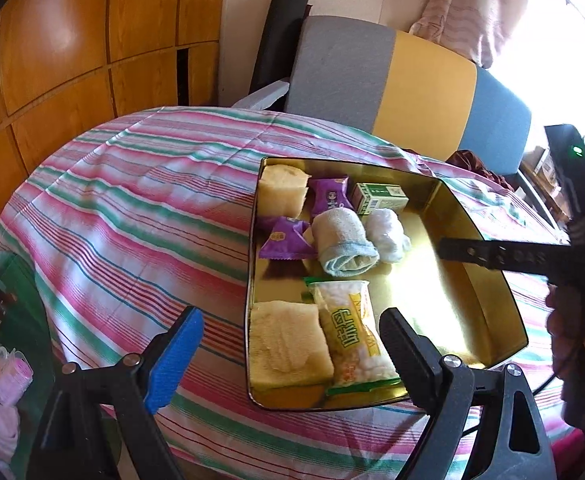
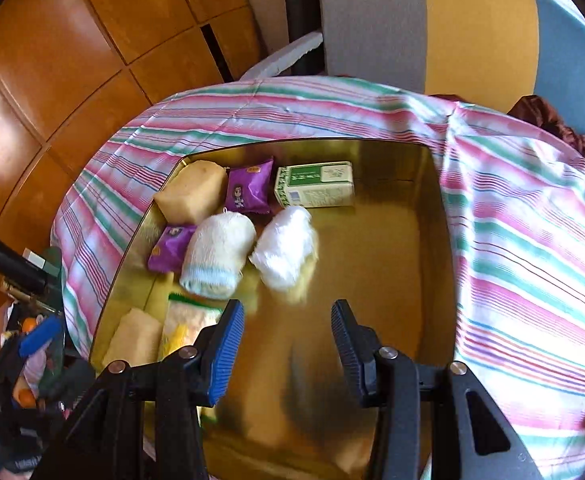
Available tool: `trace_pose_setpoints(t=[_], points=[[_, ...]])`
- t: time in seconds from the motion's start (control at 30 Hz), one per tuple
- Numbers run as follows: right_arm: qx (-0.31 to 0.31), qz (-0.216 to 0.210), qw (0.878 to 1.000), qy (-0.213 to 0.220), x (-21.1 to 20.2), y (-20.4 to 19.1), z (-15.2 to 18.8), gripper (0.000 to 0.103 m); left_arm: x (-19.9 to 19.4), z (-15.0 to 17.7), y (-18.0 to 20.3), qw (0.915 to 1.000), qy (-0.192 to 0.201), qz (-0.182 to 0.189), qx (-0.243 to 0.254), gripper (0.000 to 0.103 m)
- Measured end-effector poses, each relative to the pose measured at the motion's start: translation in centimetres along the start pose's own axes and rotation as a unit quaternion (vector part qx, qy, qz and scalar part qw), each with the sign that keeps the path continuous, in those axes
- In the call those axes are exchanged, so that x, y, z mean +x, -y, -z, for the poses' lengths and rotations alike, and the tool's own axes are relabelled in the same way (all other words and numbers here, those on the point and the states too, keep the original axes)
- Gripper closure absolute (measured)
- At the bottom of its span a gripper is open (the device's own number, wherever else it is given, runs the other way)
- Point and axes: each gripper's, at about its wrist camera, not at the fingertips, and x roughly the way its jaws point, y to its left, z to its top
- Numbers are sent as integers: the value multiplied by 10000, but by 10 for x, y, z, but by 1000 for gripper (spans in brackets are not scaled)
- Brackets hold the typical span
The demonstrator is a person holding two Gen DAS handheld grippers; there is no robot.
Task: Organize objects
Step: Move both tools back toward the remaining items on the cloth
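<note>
A gold metal tray (image 1: 488, 236) is lying on a table covered by a pink-and-green striped cloth (image 1: 132, 208). Along the tray's left side are sitting two pale sponge-cake slices (image 1: 286, 346), two purple snack packets (image 1: 286, 238), a green-and-white carton (image 2: 314, 184) and a clear bag of puffed snacks (image 1: 352, 336). A rolled cream towel with a blue hem (image 2: 218, 256) is lying beside a rolled white cloth (image 2: 286, 246), the two nearly touching near the tray's middle. The left gripper (image 1: 292, 344) is hovering over the tray's near corner, its jaws spread wide and gripping nothing. The right gripper (image 2: 288, 340) is hanging above the tray's bare gold floor just short of the white cloth, its jaws likewise wide apart and empty. Behind the table a chair with grey, yellow and blue panels (image 1: 412, 80) is standing before wooden cabinets (image 1: 72, 48).
</note>
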Motion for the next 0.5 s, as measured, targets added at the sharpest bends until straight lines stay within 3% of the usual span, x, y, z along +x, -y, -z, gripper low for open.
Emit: trace_pose_setpoints(t=[0.5], points=[[831, 555, 9939, 476, -69, 98, 43, 57, -8, 3, 38, 9986, -28, 131, 506, 13]])
